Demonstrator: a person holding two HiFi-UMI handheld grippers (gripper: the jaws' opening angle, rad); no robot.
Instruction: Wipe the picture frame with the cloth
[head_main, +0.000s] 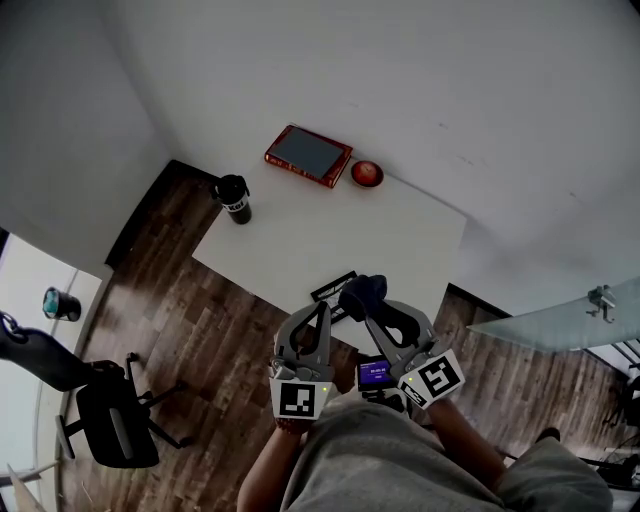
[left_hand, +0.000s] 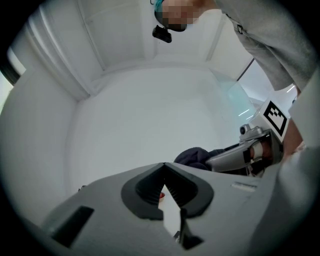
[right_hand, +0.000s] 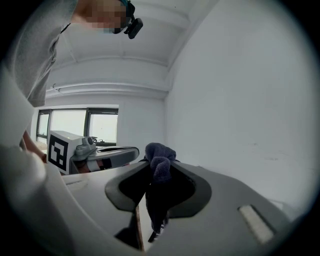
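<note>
1. We held the cloth (right_hand: 159, 152) in the right gripper (right_hand: 156, 169). Its jaws were clamped on a fold of the dark blue fabric, with a bunch standing above them and a tail hanging below.
2. The left gripper (left_hand: 164, 169) was closed on nothing. In its own view the jaw tips met and nothing sat between them.
3. The picture frame (head_main: 308, 155), red-edged with a grey face, lay flat at the far side of the white table (head_main: 330, 230), close to the wall. A round red thing (head_main: 367, 174) sat just beside its right end, and a black cup (head_main: 234, 198) stood near its left.
4. In the head view both grippers hovered side by side over the near table edge, well apart from the frame. We judged the wiping not yet begun, and the step in hand was carrying the cloth across.
5. To do that well, we thought the right gripper should travel above the table so the hanging tail would not drag. It should also pass clear of the dark rectangular thing (head_main: 333, 288) at the near edge, which we could not identify.
6. We judged it best to land the loose bunch of cloth on the frame's face, not the hard jaw tips, and to stroke along its length.
7. The frame looked light and free to slide, so we reckoned the empty left gripper could steady its near edge, keeping off the red thing and the cup.
</note>
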